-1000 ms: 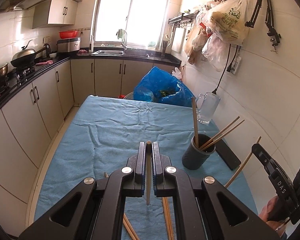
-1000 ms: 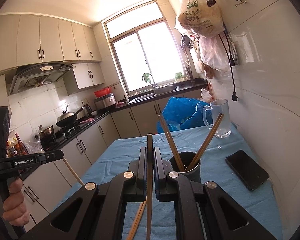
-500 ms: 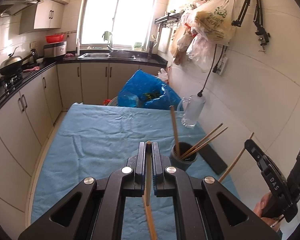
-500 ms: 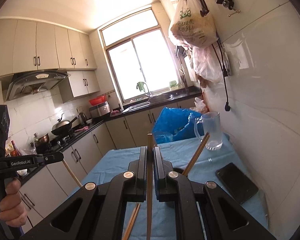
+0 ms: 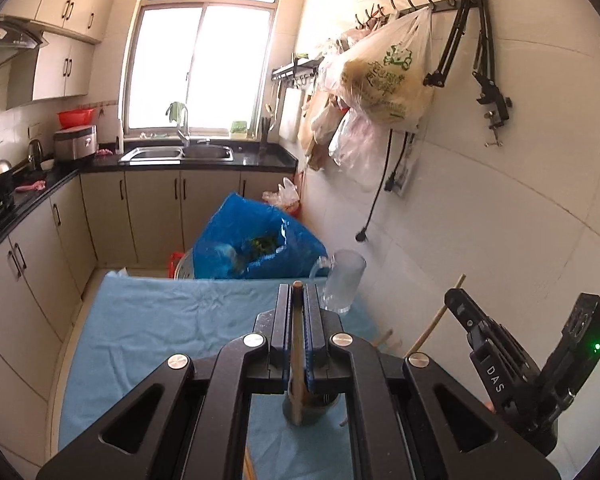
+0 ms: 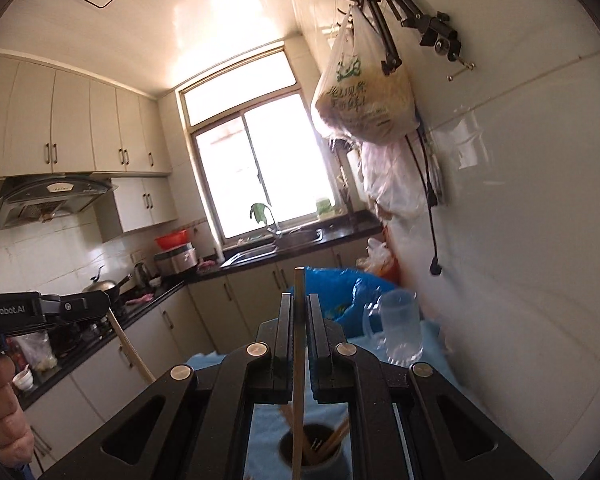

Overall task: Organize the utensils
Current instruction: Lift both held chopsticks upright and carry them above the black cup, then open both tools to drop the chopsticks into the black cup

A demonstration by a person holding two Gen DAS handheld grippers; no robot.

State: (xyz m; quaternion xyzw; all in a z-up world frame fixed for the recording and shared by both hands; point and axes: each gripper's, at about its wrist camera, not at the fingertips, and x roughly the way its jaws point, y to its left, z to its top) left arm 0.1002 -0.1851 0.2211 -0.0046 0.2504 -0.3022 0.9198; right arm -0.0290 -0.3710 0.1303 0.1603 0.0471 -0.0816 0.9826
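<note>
My left gripper [image 5: 297, 300] is shut on a wooden chopstick [image 5: 297, 354] held upright; its lower end hangs at the dark utensil cup [image 5: 312, 410] seen below between the arms. My right gripper [image 6: 299, 312] is shut on another chopstick [image 6: 299, 360] that points down toward the same dark cup [image 6: 314, 454], which holds several chopsticks. Each gripper shows in the other's view: the right one [image 5: 500, 356] with its chopstick at the right, the left one [image 6: 60, 308] at the left. Both hover above the blue tablecloth [image 5: 160, 328].
A glass mug [image 5: 342, 284] stands at the table's far right by the tiled wall [image 5: 480, 240]. A blue plastic bag [image 5: 256, 246] sits beyond the table's far edge. More chopsticks [image 5: 248, 466] lie on the cloth near me. Cabinets [image 5: 32, 272] run along the left.
Both grippers have risen and tilted upward while closing in over the cup. The cup has slid from ahead to beneath the grippers, and both chopsticks now hang over it.
</note>
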